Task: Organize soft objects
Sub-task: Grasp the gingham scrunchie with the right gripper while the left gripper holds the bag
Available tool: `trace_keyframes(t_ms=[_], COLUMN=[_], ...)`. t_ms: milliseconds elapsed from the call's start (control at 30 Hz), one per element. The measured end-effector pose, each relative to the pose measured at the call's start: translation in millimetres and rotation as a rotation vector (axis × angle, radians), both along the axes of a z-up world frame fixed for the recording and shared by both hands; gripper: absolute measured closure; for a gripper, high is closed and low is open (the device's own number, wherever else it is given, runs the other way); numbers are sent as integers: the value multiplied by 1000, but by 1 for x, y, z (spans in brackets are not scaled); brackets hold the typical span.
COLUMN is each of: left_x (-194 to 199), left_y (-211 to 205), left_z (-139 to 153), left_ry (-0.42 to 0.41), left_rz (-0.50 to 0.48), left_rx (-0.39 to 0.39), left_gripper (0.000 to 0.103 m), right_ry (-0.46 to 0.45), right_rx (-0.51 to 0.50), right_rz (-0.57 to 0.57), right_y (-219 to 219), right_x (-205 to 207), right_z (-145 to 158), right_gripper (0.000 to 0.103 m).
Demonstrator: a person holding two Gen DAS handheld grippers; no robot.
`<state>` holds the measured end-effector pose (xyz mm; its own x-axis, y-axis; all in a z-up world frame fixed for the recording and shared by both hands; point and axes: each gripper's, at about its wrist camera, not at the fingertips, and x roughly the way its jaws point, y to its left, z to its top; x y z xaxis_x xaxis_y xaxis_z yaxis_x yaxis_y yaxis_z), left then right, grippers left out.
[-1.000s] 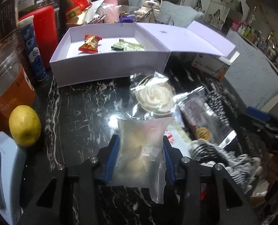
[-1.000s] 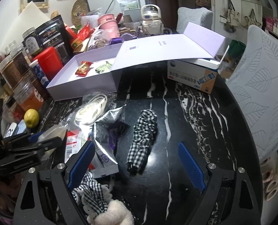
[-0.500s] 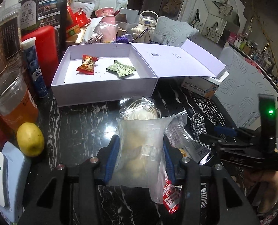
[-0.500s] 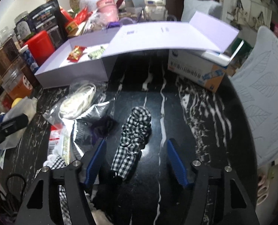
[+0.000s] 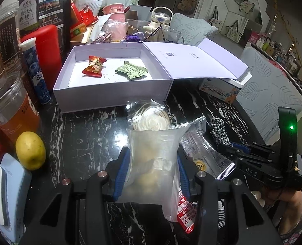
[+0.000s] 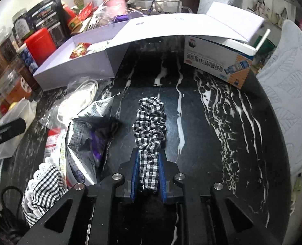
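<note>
My left gripper [image 5: 152, 169] is shut on a clear plastic bag [image 5: 153, 159] of pale soft items and holds it above the black marble table. My right gripper [image 6: 149, 171] is shut on the near end of a black-and-white checked scrunchie [image 6: 150, 122] that lies on the table; it also shows in the left wrist view [image 5: 220, 132]. The open white box [image 5: 114, 81] stands behind, with a red snack packet [image 5: 93, 66] and a green packet [image 5: 132, 71] inside. A bagged coil of white cord [image 5: 151, 118] lies in front of the box.
A silver foil packet [image 6: 85, 134] and a checked lace-edged cloth [image 6: 40, 194] lie left of the scrunchie. A lemon [image 5: 30, 153], a cup of orange drink [image 5: 14, 110] and jars crowd the left. A medicine carton [image 6: 216, 63] sits under the box lid at right.
My right gripper has moved forward and shut on the scrunchie's near end. My left gripper has lifted higher with the bag still in it.
</note>
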<state>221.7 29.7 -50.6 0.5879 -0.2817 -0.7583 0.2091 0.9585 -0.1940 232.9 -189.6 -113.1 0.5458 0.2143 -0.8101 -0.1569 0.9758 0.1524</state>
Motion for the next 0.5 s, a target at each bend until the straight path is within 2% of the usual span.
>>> trace_keyframes(t_ms=[200,500], left_x=[-8,-33], left_y=[1,-1], left_z=[3,15], left_ry=[-13,-61], left_rz=[0,-13], left_rx=[-11,-29], left_gripper=[59,59], right_ry=[-22,-92], right_rx=[21,47], right_rz=[-24,-31], right_y=[-9,-13], right_x=[-12,-47], right_z=[8,35], right_gripper=[86,86])
